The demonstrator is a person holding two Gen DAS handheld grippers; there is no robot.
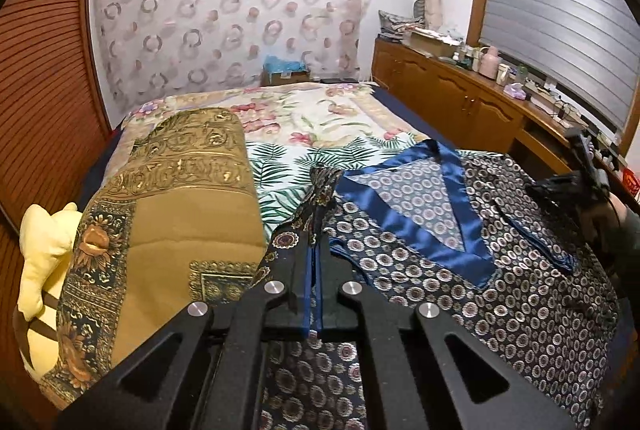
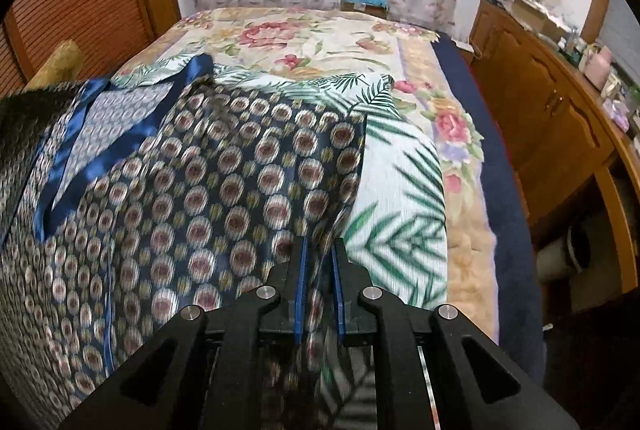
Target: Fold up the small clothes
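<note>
L tool (image 1: pixel 316 250) clamps shirt (image 1: pixel 460 270) edge | R tool (image 2: pixel 319 250) straddles hem (loose)

A dark navy garment (image 1: pixel 460 270) printed with small round medallions and trimmed in shiny blue satin lies spread on the bed, its V-shaped neckline showing a paler patterned inner side. One edge of it is bunched up into a raised, twisted ridge, lifted off the bedding. Its far side drapes over a palm-leaf printed cloth.

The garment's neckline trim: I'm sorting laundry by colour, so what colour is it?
Shiny royal blue trim on a navy medallion-print garment; clearest in the left wrist view.
</note>
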